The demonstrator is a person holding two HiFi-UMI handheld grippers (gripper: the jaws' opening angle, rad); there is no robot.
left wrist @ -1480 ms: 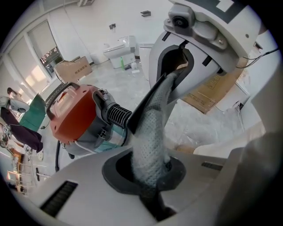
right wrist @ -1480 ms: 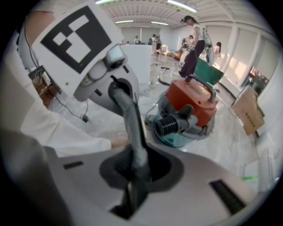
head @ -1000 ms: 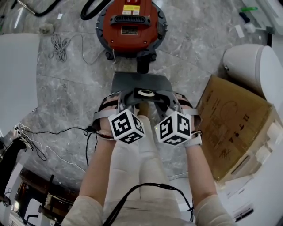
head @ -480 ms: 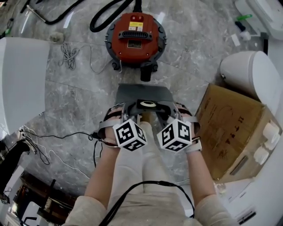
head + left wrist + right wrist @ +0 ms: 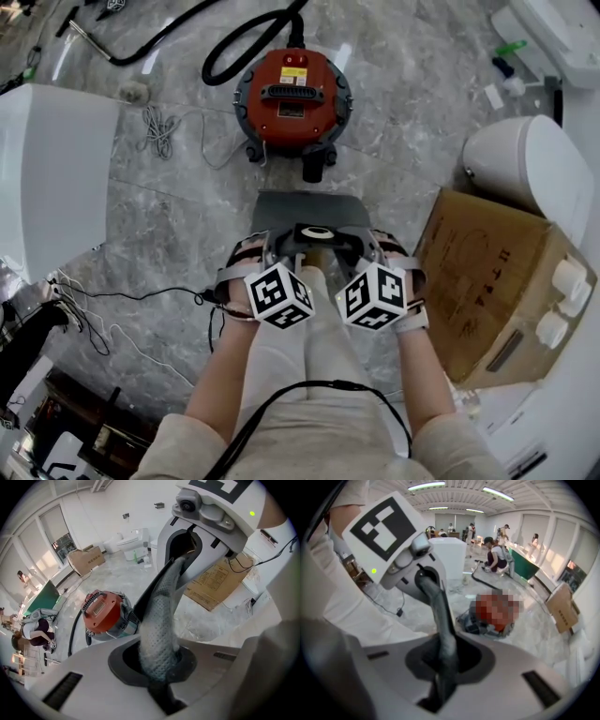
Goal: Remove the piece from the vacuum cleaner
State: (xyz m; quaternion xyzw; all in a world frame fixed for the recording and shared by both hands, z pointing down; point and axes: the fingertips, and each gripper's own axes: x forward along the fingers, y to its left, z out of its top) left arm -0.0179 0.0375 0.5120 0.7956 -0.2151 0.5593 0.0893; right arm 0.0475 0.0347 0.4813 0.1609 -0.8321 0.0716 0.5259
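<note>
Item: grey piece, detached, was held above floor on near side of red vac, L gripper & R gripper each clamped on its near edge, prob. to keep it level.

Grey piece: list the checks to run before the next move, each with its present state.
1. Left gripper jaws shut on the grey piece: ok.
2. Right gripper jaws shut on it: ok.
3. Piece apart from the red vacuum cleaner: ok, floor shows between them in the head view.
4. Piece apart from the cardboard box: ok.
5. Nothing hanging beneath the piece: cannot tell, its underside is hidden.
</note>
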